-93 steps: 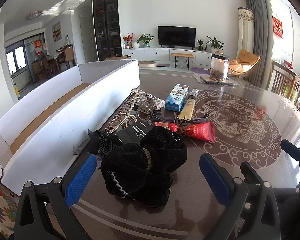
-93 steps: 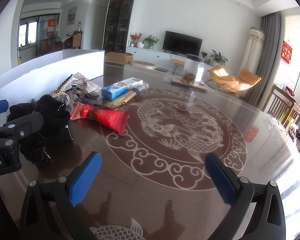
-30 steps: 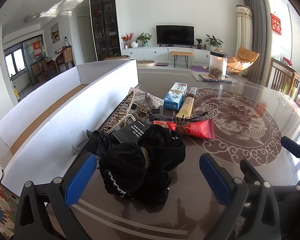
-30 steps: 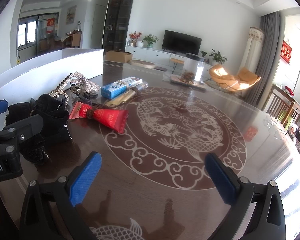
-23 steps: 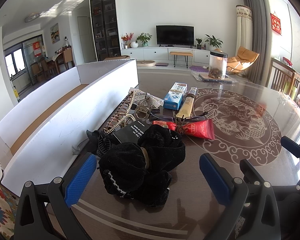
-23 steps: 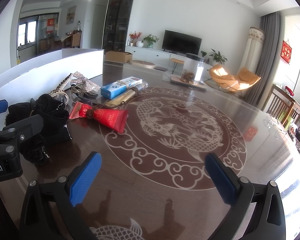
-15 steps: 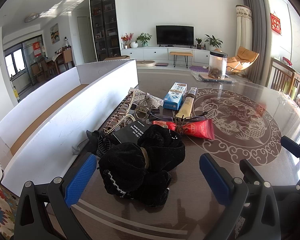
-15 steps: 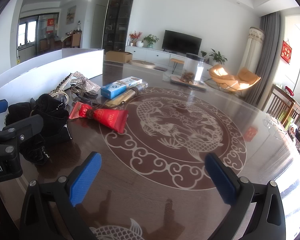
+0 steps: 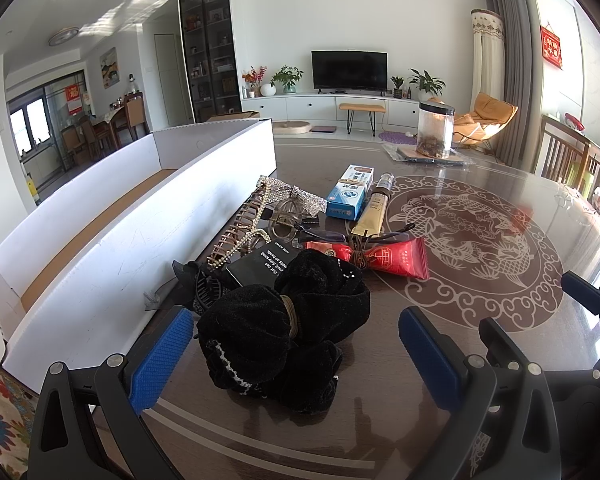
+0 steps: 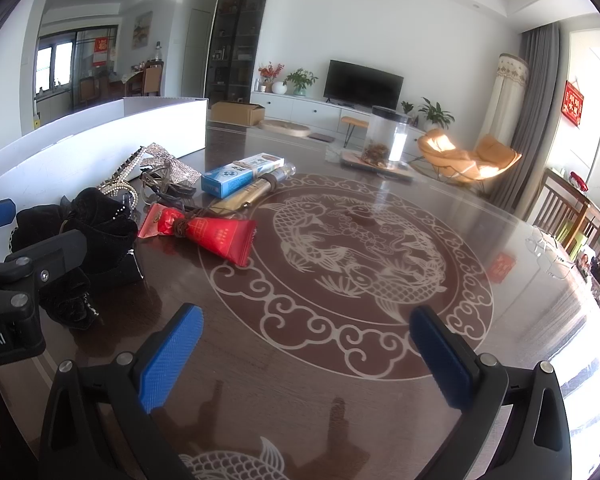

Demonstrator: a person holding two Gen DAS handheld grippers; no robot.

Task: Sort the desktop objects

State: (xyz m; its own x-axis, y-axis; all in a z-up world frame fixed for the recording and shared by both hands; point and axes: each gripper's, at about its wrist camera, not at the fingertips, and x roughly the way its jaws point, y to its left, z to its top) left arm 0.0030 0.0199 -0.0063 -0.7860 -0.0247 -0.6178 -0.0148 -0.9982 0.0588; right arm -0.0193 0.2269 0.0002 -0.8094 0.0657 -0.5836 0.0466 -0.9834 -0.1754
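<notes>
A pile of small objects lies on the dark table (image 9: 480, 300). Nearest is a black velvet scrunchie heap (image 9: 284, 320), and my open left gripper (image 9: 296, 344) straddles its near part without touching it. Behind it lie a black card box (image 9: 266, 262), a red sachet (image 9: 384, 258), a gold tube (image 9: 374, 210), a blue-white box (image 9: 350, 196), glasses (image 9: 332, 234) and rhinestone hair clips (image 9: 284, 196). My right gripper (image 10: 306, 352) is open over bare table, right of the red sachet (image 10: 212, 236) and the scrunchie heap (image 10: 80, 240).
A long white cardboard box (image 9: 100, 232) runs along the table's left side, open on top. A clear jar (image 9: 434, 132) on a board stands at the far edge. Chairs (image 10: 572, 216) stand beyond the right edge. The fish medallion (image 10: 360, 256) area holds nothing.
Almost nothing differs; the left wrist view has crept very slightly toward the scrunchie heap. Both grippers stay open.
</notes>
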